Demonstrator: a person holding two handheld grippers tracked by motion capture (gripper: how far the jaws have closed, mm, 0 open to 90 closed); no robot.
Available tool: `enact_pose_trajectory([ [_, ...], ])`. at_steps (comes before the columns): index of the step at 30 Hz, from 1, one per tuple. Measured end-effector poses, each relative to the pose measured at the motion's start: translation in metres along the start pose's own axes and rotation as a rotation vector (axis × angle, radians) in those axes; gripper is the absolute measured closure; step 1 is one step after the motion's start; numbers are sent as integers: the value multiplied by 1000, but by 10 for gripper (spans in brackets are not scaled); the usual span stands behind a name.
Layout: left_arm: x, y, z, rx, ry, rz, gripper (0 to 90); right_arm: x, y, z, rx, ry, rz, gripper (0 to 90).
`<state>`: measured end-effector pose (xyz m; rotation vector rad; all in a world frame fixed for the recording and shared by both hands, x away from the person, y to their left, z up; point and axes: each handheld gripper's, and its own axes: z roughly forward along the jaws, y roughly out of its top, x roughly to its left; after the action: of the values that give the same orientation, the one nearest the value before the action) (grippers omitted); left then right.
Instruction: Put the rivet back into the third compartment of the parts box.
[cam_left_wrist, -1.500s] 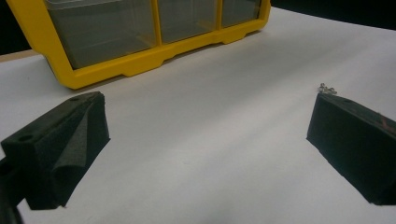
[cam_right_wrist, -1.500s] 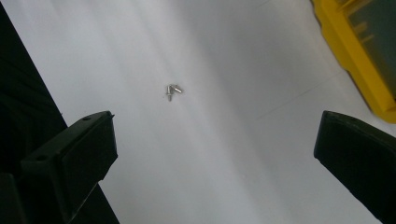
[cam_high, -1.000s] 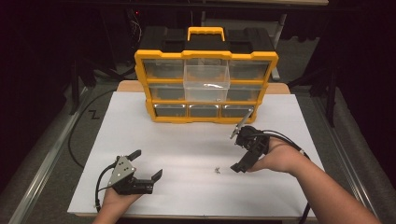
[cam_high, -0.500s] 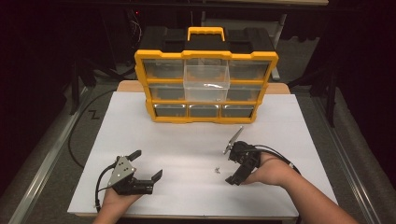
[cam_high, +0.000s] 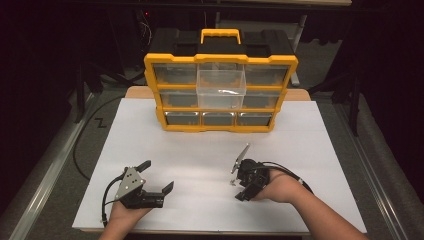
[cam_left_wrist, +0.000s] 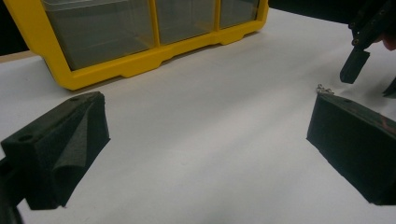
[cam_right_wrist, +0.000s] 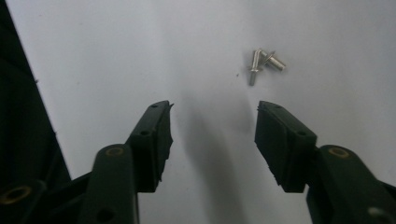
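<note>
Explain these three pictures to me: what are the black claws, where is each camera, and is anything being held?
No robot here: a person holds a hand tool with two black jaws in each hand. The top picture looks down from above the table. There the left gripper rests wide open, and the right gripper points down at the white sheet.

The other two pictures come from small cameras riding on the grippers, looking out between their own jaws. The right one shows a few small metal screws lying on the sheet just beyond its jaws. Those jaws have just been closing, but nothing is between them, so nothing is held. The left one shows its jaws far apart.

At the back stands a yellow organizer with clear drawers, one pulled out.
</note>
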<state>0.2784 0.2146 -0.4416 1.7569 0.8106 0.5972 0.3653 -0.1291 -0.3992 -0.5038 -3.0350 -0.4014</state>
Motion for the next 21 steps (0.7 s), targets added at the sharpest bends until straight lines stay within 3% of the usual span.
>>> enact_pose_trajectory([
  [9, 0, 0, -1, -4, 0, -1, 3, -8, 15, 6, 1, -23, -9, 685],
  [21, 1, 0, -2, -6, -2, -1, 3, -11, 24, 12, 46, -30, -37, 777],
])
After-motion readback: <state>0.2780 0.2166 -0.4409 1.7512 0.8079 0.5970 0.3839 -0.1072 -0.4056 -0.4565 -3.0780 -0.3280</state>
